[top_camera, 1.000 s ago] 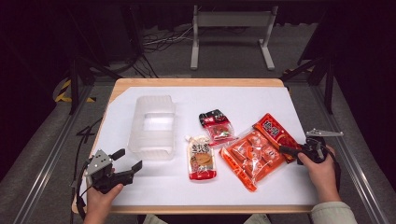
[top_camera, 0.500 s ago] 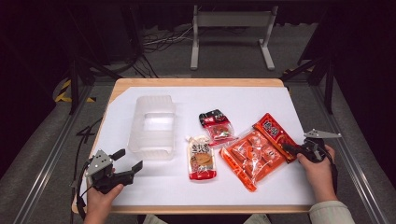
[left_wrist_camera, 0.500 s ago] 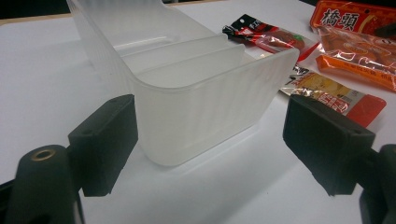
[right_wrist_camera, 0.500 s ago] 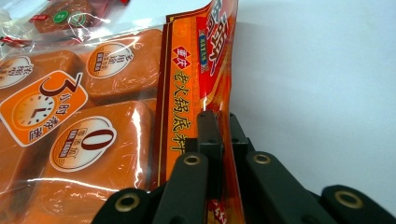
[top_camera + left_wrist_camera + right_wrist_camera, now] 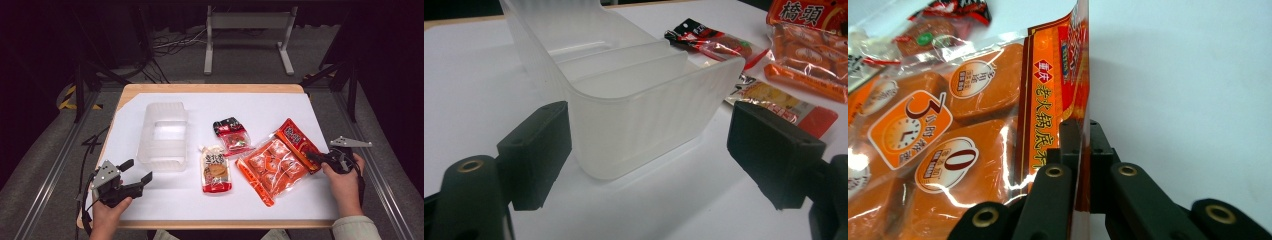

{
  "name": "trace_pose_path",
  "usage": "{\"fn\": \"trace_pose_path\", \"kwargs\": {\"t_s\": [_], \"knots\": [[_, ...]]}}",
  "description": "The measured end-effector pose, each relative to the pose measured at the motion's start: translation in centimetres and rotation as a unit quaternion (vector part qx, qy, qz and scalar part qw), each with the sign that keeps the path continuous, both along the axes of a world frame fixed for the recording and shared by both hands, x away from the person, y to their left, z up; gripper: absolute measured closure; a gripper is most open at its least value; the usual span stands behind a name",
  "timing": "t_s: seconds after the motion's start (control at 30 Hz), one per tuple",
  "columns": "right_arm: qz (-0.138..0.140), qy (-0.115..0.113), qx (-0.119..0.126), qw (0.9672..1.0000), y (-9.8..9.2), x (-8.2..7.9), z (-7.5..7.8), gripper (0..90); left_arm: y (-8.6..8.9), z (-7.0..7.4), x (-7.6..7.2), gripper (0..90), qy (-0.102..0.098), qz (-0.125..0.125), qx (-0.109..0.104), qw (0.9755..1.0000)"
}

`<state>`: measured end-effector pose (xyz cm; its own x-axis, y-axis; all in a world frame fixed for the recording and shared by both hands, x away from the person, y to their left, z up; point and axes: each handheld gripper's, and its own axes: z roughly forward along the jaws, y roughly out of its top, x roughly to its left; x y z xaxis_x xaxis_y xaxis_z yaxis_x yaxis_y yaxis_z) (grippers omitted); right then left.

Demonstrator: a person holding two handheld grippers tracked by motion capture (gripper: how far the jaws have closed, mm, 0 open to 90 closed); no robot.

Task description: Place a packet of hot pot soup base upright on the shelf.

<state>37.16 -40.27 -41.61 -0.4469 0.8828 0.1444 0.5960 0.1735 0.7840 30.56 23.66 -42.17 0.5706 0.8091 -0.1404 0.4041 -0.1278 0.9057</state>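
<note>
Right gripper view: right tongs (image 5: 1082, 145) have just closed, clenched on the edge seal of the orange packet (image 5: 948, 150), lying right of the clear bin (image 5: 162, 135). Film likely slippery and limp; grip the flat seam. Left tongs (image 5: 649, 150) stand released before the bin.

Clamped between the right gripper's (image 5: 316, 159) jaws: edge of the large packet (image 5: 278, 162). Beyond it, leftward, two smaller packets (image 5: 216, 169) (image 5: 231, 135). Just ahead of the left gripper (image 5: 136, 175), apart from it: the plastic bin (image 5: 164, 134) on the table (image 5: 280, 105).
</note>
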Motion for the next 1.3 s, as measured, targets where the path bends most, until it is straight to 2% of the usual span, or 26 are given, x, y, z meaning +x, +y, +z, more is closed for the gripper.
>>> {"fn": "trace_pose_path", "kwargs": {"t_s": [0.03, 0.13, 0.2, 0.3, 0.33, 0.53, 0.63, 0.77, 0.8, 0.93, 1.0, 1.07, 1.17, 1.23, 1.3], "knots": [[0.0, -0.004, 0.002, 1.0, 0.0, -0.3, 0.6, 90.0, -0.2, 0.2, 0.1, 18.0, 0.017, 0.007, -0.018, 0.9997], [0.002, -0.007, 0.008, 0.9999, 0.0, -0.6, 1.2, 90.0, -0.4, 0.3, 0.3, 15.5, 0.013, -0.003, -0.021, 0.9997], [0.004, -0.014, 0.015, 0.9998, 0.1, -1.0, 2.0, 90.0, -1.0, 0.7, 0.3, 15.1, -0.002, -0.002, -0.001, 1.0], [0.006, -0.019, 0.021, 0.9996, 0.2, -1.3, 2.8, 90.0, -1.2, 1.0, 0.3, 14.2, -0.008, -0.007, 0.008, 0.9999], [0.012, -0.028, 0.025, 0.9992, 0.4, -1.6, 3.5, 90.0, -1.5, 1.3, 0.3, 13.8, -0.01, -0.006, 0.014, 0.9998], [0.022, -0.045, 0.022, 0.9985, 1.1, -2.3, 5.1, 90.0, -1.9, 2.1, 0.3, 13.3, 0.0, -0.003, 0.009, 1.0], [0.031, -0.055, 0.026, 0.9977, 1.5, -2.8, 6.3, 90.0, -2.1, 2.8, 0.0, 13.4, -0.012, -0.003, 0.014, 0.9998], [0.049, -0.062, 0.033, 0.9964, 2.3, -3.2, 8.0, 90.0, -2.2, 3.4, -0.2, 14.0, -0.022, -0.004, 0.009, 0.9997], [0.049, -0.062, 0.033, 0.9964, 2.3, -3.2, 8.0, 90.0, -2.3, 3.7, -0.2, 14.0, -0.023, -0.004, 0.009, 0.9997], [0.078, -0.075, 0.038, 0.9933, 3.8, -3.9, 10.4, 90.0, -2.6, 4.4, -0.3, 20.8, -0.038, -0.006, 0.012, 0.9992], [0.084, -0.079, 0.038, 0.9926, 4.1, -4.1, 10.7, 90.0, -2.6, 4.6, -0.3, 21.2, -0.042, -0.007, 0.013, 0.999], [0.098, -0.085, 0.039, 0.9908, 5.0, -4.5, 11.7, 90.0, -2.7, 4.9, -0.2, 25.3, -0.035, -0.027, 0.01, 0.999], [0.107, -0.089, 0.039, 0.9894, 5.6, -4.7, 12.2, 90.0, -2.8, 5.1, -0.2, 25.4, -0.032, -0.023, 0.009, 0.9992], [0.116, -0.094, 0.034, 0.9882, 6.3, -4.8, 12.7, 90.0, -2.9, 5.2, -0.2, 24.7, -0.023, -0.022, -0.007, 0.9995], [0.125, -0.098, 0.033, 0.9867, 6.8, -5.0, 13.1, 90.0, -2.8, 5.4, -0.1, 25.9, -0.014, -0.035, -0.019, 0.9991]]}}
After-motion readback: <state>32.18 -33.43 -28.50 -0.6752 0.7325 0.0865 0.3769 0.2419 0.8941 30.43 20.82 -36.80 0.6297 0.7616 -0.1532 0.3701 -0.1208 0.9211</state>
